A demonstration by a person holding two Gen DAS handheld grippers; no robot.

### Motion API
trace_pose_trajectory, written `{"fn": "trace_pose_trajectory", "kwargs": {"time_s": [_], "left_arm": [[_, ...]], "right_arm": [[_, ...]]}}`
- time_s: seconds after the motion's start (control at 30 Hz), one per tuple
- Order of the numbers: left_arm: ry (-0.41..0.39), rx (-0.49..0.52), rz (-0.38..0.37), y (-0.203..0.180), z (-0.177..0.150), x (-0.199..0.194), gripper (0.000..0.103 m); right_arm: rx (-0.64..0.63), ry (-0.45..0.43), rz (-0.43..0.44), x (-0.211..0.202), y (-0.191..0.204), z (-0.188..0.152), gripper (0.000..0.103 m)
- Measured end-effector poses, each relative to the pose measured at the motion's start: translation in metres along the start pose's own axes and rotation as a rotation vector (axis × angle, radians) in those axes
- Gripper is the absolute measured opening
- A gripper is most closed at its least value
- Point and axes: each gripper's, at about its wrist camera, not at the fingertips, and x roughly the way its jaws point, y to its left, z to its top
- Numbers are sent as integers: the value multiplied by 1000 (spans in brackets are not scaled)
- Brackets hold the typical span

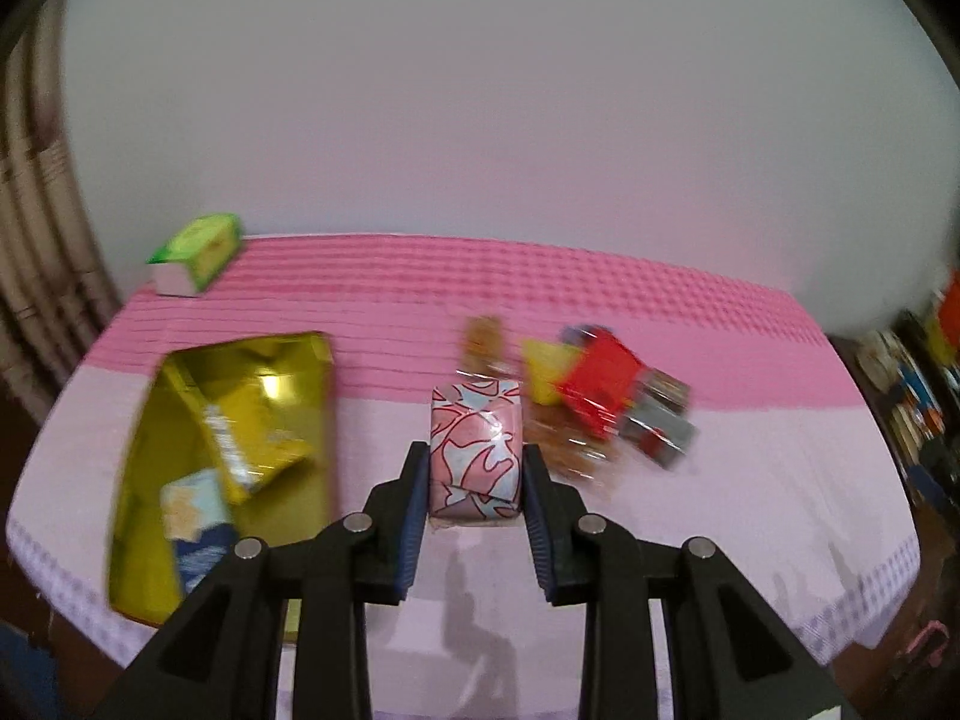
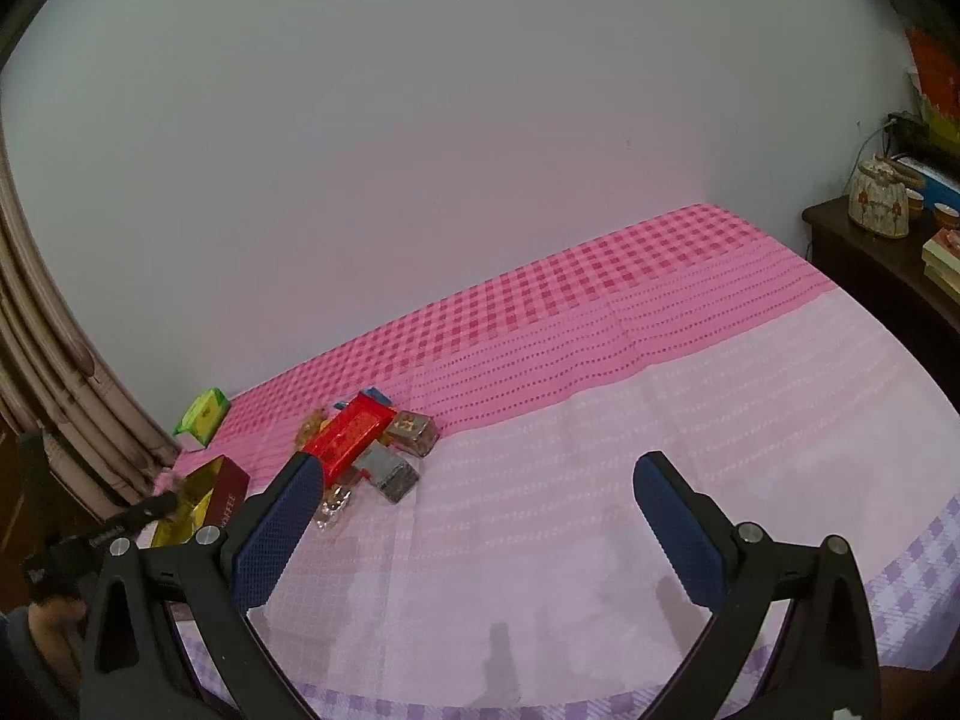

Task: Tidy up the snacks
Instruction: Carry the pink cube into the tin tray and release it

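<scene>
Snack packet, pink patterned, sits clamped between the pads of our left gripper, long axis running straight ahead along the fingers, lifted off the tablecloth; gold box lies ahead-left, nearest this hand; loose snack pile ahead-right; our right gripper hangs wide apart, empty, pile far left of it.
</scene>
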Motion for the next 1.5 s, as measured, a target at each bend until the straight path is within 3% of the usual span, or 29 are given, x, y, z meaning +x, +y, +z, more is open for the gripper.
{"fn": "trace_pose_trajectory", "kwargs": {"time_s": [0.23, 0.57, 1.5], "left_arm": [[-14, -100, 98, 65, 8, -8, 30], [12, -172, 164, 111, -4, -1, 30], [101, -171, 230, 127, -38, 20, 30]], "right_arm": [[-12, 8, -1, 2, 2, -2, 103], [-9, 28, 0, 7, 3, -5, 103], [-5, 49, -2, 9, 3, -8, 103]]}}
